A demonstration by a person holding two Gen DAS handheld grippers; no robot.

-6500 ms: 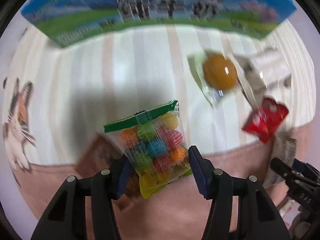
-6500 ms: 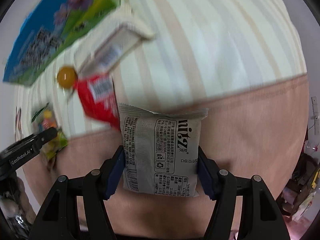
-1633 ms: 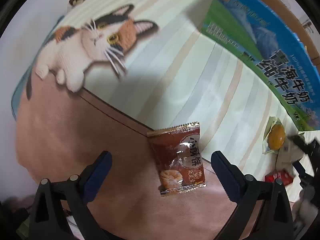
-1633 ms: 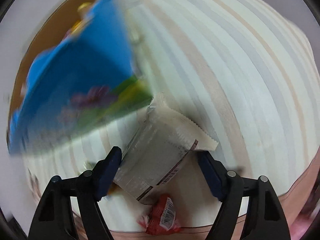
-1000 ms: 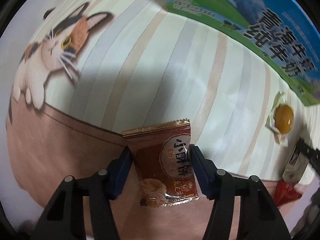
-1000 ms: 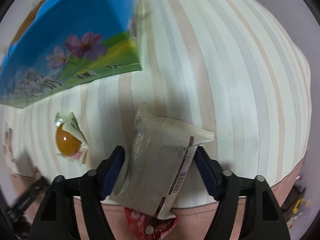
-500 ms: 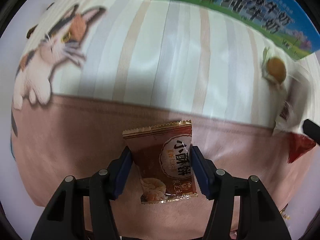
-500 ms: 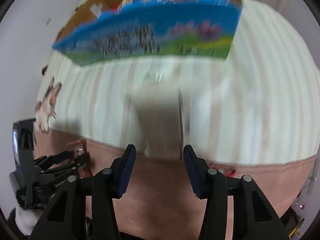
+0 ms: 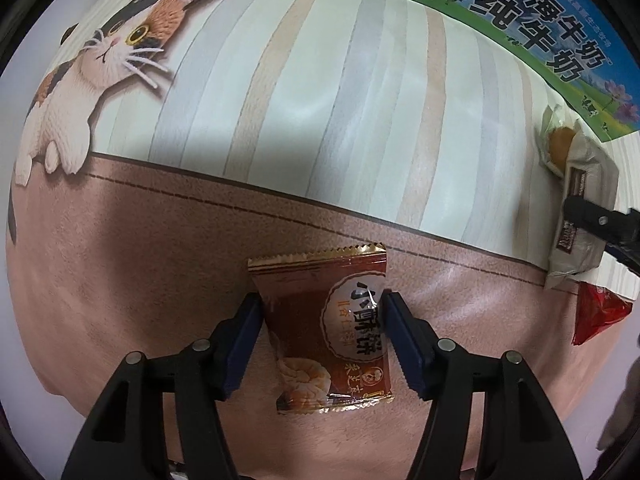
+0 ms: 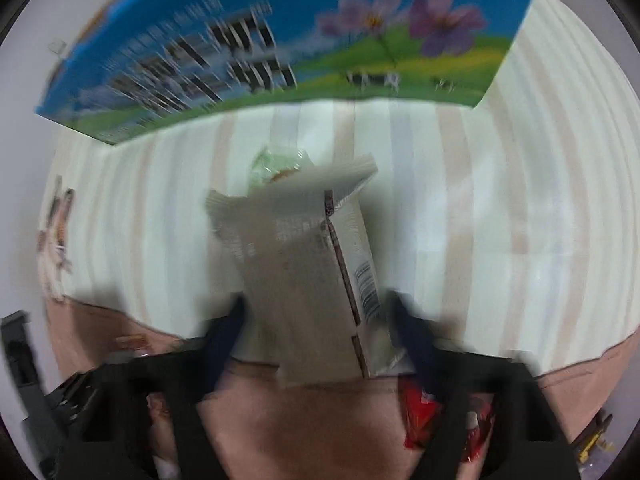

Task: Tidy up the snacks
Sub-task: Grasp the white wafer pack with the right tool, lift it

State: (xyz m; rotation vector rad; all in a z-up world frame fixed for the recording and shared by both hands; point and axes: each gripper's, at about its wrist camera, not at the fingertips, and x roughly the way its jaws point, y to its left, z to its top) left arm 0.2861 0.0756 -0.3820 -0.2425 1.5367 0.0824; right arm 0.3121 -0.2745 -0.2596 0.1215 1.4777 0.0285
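Note:
My left gripper is shut on a brown biscuit packet and holds it above the pink band of the tablecloth. My right gripper is shut on a grey-white snack packet, which also shows at the right edge of the left wrist view. The right wrist view is blurred. A packet with an orange ball lies behind the grey packet, near the blue milk box. A red packet lies on the pink band below my right gripper.
The blue and green milk box stands across the far side of the striped cloth. A cat picture is printed on the cloth at far left. The table edge runs close below both grippers.
Both grippers have closed on their packets and lifted them. The right gripper swings with the grey packet toward the blue box, its view blurred. The left gripper holds the brown packet nearly still.

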